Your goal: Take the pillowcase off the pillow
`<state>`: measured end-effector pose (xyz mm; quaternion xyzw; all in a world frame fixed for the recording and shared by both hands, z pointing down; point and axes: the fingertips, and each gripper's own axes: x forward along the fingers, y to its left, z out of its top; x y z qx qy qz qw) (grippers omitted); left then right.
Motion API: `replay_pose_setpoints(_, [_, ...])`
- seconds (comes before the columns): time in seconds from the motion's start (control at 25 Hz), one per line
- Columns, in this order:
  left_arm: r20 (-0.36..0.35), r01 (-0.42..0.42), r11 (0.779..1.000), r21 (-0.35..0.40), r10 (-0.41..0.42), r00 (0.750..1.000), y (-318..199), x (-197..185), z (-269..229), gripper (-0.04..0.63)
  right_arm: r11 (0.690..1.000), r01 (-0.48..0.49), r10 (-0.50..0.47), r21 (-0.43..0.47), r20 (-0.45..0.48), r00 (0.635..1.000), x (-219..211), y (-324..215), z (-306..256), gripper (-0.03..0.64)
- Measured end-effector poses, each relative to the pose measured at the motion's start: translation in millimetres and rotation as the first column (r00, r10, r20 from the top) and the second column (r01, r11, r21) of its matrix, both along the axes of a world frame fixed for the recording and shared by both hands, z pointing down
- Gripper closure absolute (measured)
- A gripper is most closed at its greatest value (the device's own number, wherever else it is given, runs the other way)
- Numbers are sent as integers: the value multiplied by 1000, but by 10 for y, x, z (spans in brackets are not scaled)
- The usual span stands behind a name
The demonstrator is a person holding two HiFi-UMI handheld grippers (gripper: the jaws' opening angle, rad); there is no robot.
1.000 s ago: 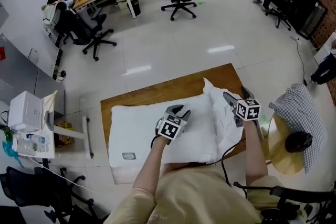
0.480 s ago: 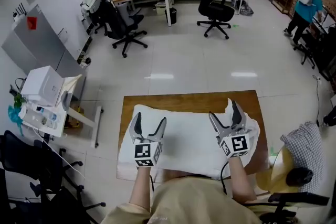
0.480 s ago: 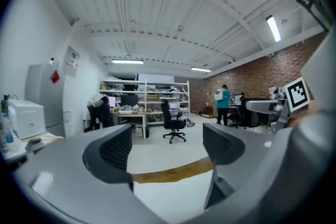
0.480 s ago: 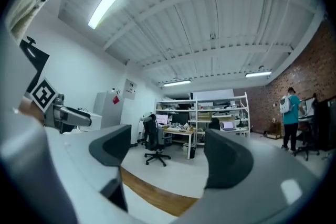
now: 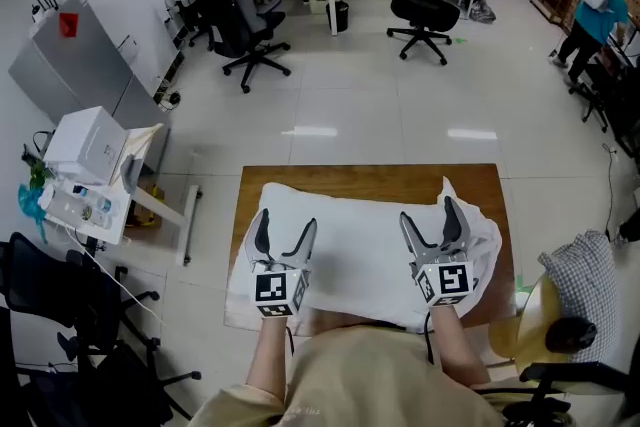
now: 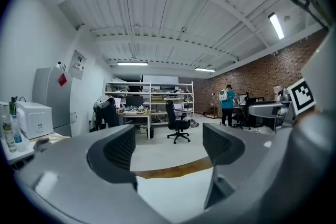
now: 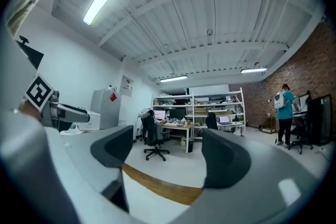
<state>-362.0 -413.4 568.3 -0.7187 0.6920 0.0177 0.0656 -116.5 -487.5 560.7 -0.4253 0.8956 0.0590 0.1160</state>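
2 empty claws, left gripper (image 5: 285, 224) and right gripper (image 5: 429, 213), gape above the pillow (image 5: 350, 245).

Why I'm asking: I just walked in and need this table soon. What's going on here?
A person holds a two-jaw gripper in each hand over a white pillow lying on a wooden table. The left gripper and right gripper both hover with jaws apart, gripping nothing. Crumpled white fabric, apparently the pillowcase, is bunched at the pillow's right end, so it does not look fully off yet.
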Motion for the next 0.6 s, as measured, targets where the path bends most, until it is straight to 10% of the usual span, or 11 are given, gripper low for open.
replay_pose_setpoints(0.6, [8, -79, 996, 36, 79, 997, 49, 55, -330, 193, 997, -70, 68, -29, -58, 996, -55, 185, -80, 216])
